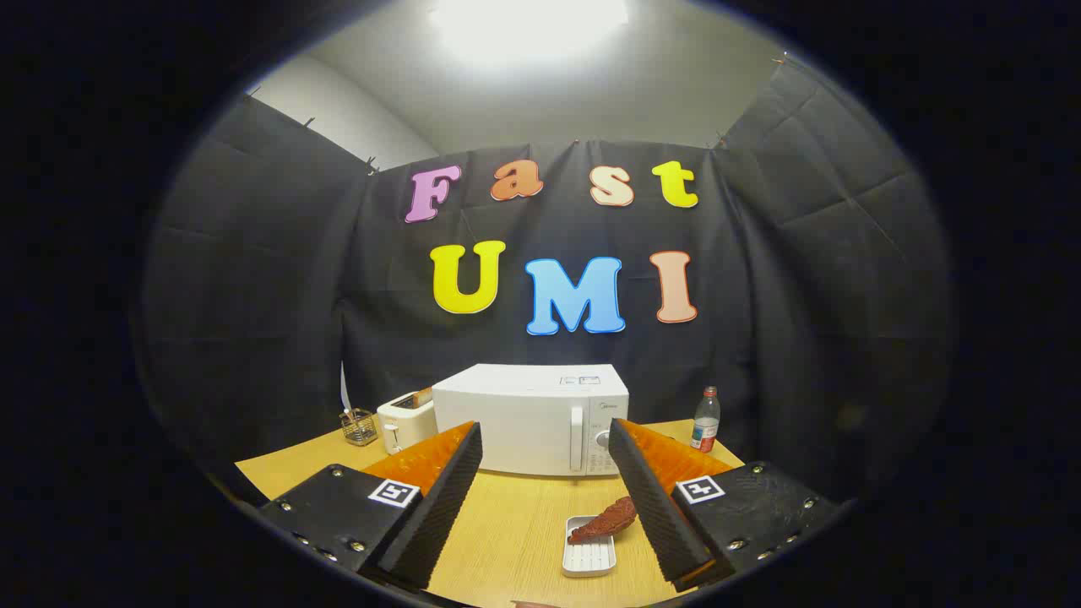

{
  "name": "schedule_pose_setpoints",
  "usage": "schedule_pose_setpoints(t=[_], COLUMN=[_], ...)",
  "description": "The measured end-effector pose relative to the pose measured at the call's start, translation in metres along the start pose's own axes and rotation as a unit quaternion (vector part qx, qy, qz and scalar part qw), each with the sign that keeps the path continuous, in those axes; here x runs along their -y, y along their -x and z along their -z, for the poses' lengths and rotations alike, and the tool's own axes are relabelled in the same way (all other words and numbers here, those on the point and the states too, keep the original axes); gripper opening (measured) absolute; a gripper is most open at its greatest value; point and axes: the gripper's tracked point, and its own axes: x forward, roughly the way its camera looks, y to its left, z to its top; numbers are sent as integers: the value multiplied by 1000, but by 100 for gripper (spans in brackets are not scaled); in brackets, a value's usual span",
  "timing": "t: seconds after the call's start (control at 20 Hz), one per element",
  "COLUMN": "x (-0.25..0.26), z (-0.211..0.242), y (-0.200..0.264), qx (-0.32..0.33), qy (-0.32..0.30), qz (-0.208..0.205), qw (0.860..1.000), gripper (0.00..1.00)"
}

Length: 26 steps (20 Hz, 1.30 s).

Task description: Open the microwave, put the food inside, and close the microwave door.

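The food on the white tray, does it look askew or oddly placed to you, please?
Slightly: the food lies tilted across the white tray, overhanging its far edge. The open hand-held gripper holds nothing; microwave door shut.

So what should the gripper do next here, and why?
Probably move forward to the microwave handle: its door looks shut, the food lies on its tray between the fingers, and the gripper is open, holding nothing.

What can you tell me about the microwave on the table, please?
The microwave is a white box, seemingly painted metal or plastic, standing upright on the wooden table beyond the open gripper. Its door is shut, with a vertical handle and a control panel with a dial beside it. A white toaster stands close alongside; contact is unclear.
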Motion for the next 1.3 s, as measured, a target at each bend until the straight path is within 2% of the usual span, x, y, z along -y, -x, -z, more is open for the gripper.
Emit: schedule_pose_setpoints(t=[0.9,1.3], x=[-1,-7], z=[1,11], y=[-1,-20], qx=[0,-1], qy=[0,-2], qz=[-2,-9], qw=[1000,1000], gripper=[95,95])
